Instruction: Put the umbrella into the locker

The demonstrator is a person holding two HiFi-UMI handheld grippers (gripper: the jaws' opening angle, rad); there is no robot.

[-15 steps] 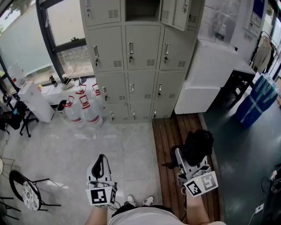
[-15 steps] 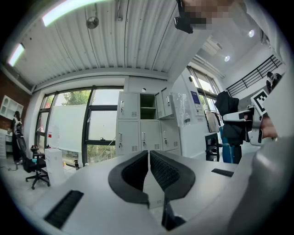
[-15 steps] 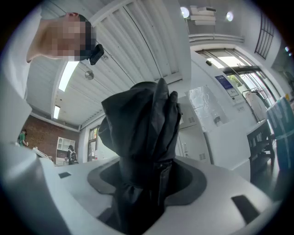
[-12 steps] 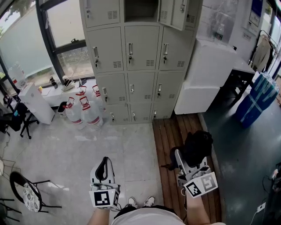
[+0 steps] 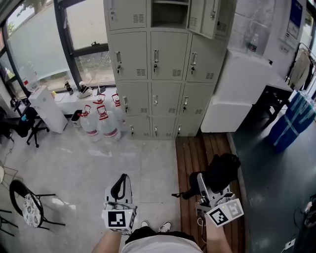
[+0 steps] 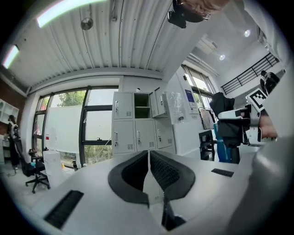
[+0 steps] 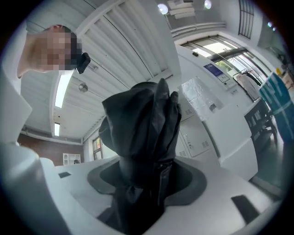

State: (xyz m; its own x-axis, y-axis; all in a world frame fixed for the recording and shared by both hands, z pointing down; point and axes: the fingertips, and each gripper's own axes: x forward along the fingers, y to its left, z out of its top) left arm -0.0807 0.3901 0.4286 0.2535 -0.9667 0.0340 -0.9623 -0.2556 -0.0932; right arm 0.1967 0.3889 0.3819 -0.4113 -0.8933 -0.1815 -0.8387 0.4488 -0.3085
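The person stands on the tiled floor (image 5: 98, 158), facing the grey locker (image 5: 168, 74) bank against the far wall, well apart from it. The right claw (image 5: 205, 187) is pinching the umbrella (image 5: 221, 170), a folded black bundle, and its own view shows the dark fabric filling the space between the jaws, with the pads pressed against it on both sides. The umbrella sticks out ahead of that claw, over the strip of wooden flooring (image 5: 190, 153) that runs up to the locker's foot.

On the other side, the left claw (image 5: 120, 184) is carrying nothing. Its jaws are pressed together, with barely a sliver between the black pads, and it points level towards the locker.

Up top, one compartment (image 5: 169, 12) in the middle column stands open, and the door (image 5: 207, 17) just to its right hangs ajar. Every other door in view is closed.

Two water jugs (image 5: 101, 123) with red caps sit on the floor by the locker's lower left corner. A big white box (image 5: 237, 89) stands beside the locker on the right. A black chair (image 5: 27, 207) stands at the near left, and the toes of the person's shoes (image 5: 154, 226) peek out at the bottom edge.
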